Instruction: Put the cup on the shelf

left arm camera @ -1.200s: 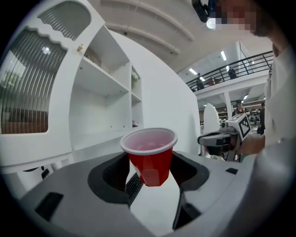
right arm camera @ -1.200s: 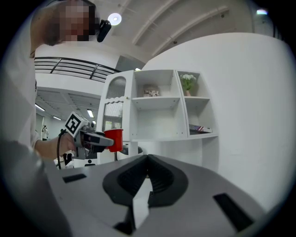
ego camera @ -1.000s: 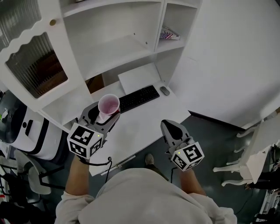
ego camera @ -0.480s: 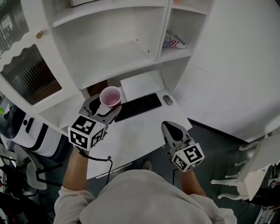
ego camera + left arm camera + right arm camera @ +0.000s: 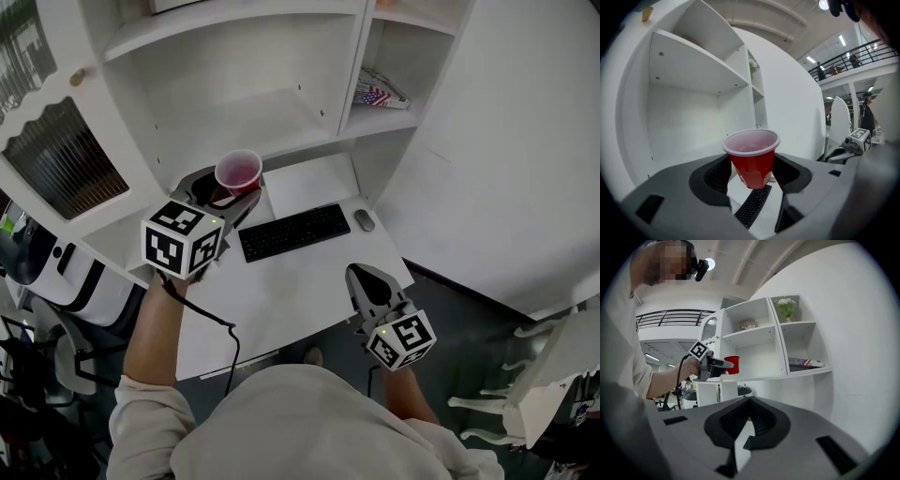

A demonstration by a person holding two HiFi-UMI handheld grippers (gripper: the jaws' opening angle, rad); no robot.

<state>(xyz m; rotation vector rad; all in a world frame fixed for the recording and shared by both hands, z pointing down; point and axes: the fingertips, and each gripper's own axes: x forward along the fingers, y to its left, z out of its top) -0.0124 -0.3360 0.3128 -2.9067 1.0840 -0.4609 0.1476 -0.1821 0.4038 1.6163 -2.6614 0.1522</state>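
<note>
A red plastic cup [image 5: 238,172] with a pale inside stands upright between the jaws of my left gripper [image 5: 229,194], which is shut on its lower body. In the left gripper view the cup [image 5: 752,158] hangs in the air in front of the white shelf unit's wide open compartment [image 5: 689,117]. In the head view it is at the front edge of the lower shelf board [image 5: 253,122]. My right gripper [image 5: 368,284] hovers low over the desk's front right with jaws shut and nothing in them. From the right gripper view the cup [image 5: 732,364] shows at shelf height.
A black keyboard [image 5: 293,232], a mouse [image 5: 364,220] and a white pad [image 5: 305,183] lie on the white desk [image 5: 281,291] under the shelves. A flag-patterned booklet [image 5: 380,94] lies in the narrow right compartment. A ribbed-glass cabinet door [image 5: 66,159] is at the left.
My left gripper has carried the cup up and away from me, from over the desk to the shelf's front edge. The right gripper has hardly moved.
</note>
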